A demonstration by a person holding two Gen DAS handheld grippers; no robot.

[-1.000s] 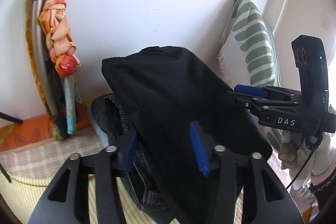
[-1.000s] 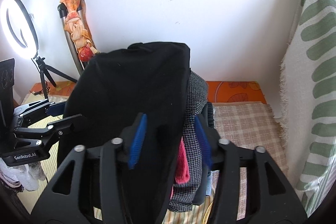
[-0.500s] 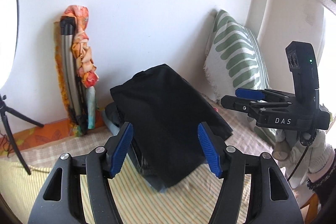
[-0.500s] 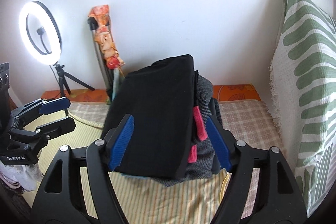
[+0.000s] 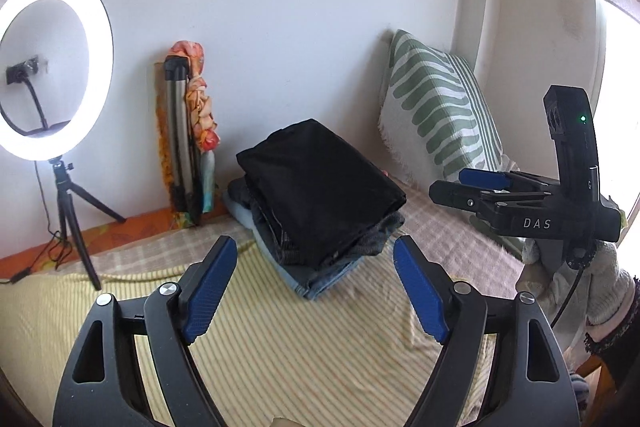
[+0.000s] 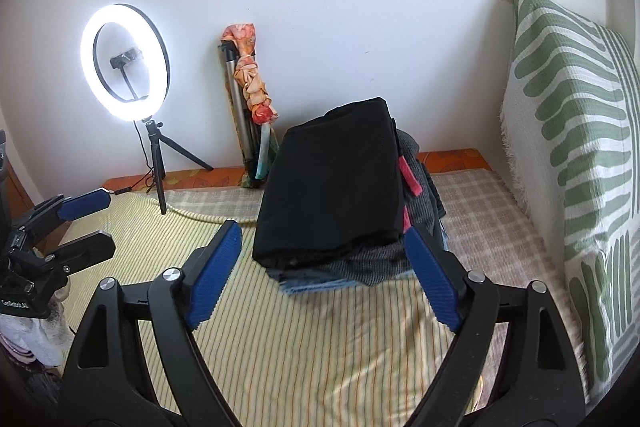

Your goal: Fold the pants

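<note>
The folded black pants lie on top of a stack of folded clothes on the striped bed cover; they also show in the right wrist view. My left gripper is open and empty, a short way in front of the stack. My right gripper is open and empty, just in front of the stack. The right gripper shows in the left wrist view, right of the stack. The left gripper shows at the left of the right wrist view.
A lit ring light on a tripod stands at the back left. A folded tripod wrapped in orange cloth leans on the wall. A green-and-white patterned pillow stands along the right. The yellow striped cover spreads in front.
Both grippers let go of the black pants, opened wide and pulled back from the stack. The pants now rest on the pile.
</note>
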